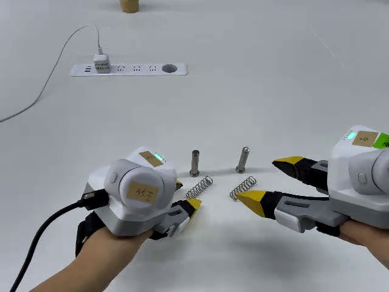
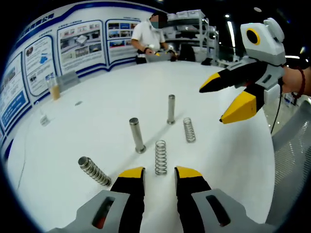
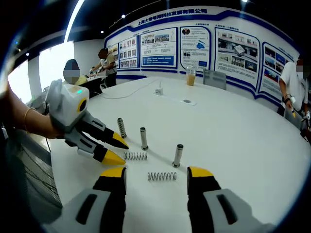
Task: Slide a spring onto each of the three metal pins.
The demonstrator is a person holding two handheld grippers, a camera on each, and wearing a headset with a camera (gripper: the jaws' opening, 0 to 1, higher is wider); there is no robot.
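Note:
Two bare metal pins (image 1: pixel 195 162) (image 1: pixel 242 159) stand upright on the white table. A loose spring (image 1: pixel 199 187) lies in front of the left pin and another spring (image 1: pixel 243 187) in front of the right pin. A third pin (image 2: pixel 95 171) (image 3: pixel 121 127) wears a spring. My left gripper (image 1: pixel 187 196) (image 2: pixel 159 174) is open, its yellow tips just short of the nearer spring (image 2: pixel 161 157). My right gripper (image 1: pixel 267 180) (image 3: pixel 156 172) is open wide, and the other spring (image 3: pixel 162 175) lies between its tips.
A white power strip (image 1: pixel 129 69) with a charger (image 1: pixel 101 62) and its cable lies at the back left. A cup (image 1: pixel 129 5) stands at the far edge. People stand beyond the table (image 2: pixel 150 34).

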